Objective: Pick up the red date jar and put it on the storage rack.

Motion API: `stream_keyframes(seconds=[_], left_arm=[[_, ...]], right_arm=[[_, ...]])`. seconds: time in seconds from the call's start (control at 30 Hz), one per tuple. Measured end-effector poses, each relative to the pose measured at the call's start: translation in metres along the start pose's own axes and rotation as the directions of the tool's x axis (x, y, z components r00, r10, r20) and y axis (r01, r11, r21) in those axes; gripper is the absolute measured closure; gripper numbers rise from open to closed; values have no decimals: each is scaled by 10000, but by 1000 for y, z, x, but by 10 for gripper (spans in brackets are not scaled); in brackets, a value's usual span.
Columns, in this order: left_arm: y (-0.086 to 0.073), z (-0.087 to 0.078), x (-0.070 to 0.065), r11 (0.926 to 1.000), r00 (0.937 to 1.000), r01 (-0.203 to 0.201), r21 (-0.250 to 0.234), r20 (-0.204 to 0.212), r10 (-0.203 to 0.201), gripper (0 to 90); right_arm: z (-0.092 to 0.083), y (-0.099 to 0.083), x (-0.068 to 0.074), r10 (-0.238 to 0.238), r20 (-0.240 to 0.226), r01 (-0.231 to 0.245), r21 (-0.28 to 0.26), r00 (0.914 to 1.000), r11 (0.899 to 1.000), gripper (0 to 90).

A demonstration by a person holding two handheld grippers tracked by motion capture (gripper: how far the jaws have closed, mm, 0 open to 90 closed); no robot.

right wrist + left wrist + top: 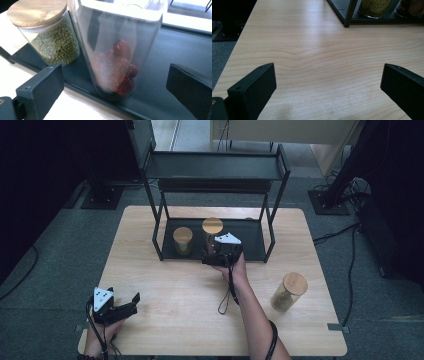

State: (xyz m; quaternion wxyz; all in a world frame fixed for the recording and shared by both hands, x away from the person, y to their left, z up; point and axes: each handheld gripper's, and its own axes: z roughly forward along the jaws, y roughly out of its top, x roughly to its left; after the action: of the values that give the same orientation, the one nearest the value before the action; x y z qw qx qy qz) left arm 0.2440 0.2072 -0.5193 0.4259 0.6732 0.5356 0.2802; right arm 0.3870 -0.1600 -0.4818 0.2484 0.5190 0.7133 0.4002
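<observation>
Left gripper (pixel 131 301): nearest the camera, low at the table's near left corner, jaws wide apart over bare wood, holding nothing.
Table (pixel 165 285): pale wood, carries everything else.
Rack (pixel 215 167): black two-tier frame at the table's far middle; its bottom tray holds two jars.
Right gripper (pixel 216 254): at the front edge of the rack's bottom tray, jaws spread to either side of the red jar, not touching it in the right gripper view.
Red jar (pixel 117 47): clear, tilted, red fruit at its bottom, base on the tray's front lip, between the jaws.
Green jar (pixel 47 32): wooden lid, green beans, upright on the tray just beside the red jar.
Third jar (pixel 289 291): wooden lid, alone on the table's right side, well apart from the rack.
</observation>
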Motion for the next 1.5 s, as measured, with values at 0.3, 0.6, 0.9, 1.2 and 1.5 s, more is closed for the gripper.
stream_keyframes(seconds=[0.3, 0.6, 0.9, 1.2, 1.5], left_arm=[[0, 0, 0, 10000, 10000, -54, 40, -10, 54, 5], [0, 1, -1, 9999, 9999, -100, 63, -20, 100, 5], [0, 1, -2, 9999, 9999, -122, 73, -37, 122, 5], [0, 1, -2, 9999, 9999, -134, 85, -48, 135, 5], [0, 1, -2, 9998, 9998, -171, 105, -57, 171, 5]], right_arm=[[-9, -9, -3, 82, -55, -82, -69, 10000, 9999, 5], [-14, -23, -7, 77, -60, -78, -34, 10000, 10000, 0], [-17, -36, -8, 39, -78, -39, 59, 10000, 10000, 0], [-20, -50, -9, 121, -70, -119, 153, 9999, 9998, 0], [-27, -61, -9, 135, -102, -134, 109, 9999, 9999, 0]])
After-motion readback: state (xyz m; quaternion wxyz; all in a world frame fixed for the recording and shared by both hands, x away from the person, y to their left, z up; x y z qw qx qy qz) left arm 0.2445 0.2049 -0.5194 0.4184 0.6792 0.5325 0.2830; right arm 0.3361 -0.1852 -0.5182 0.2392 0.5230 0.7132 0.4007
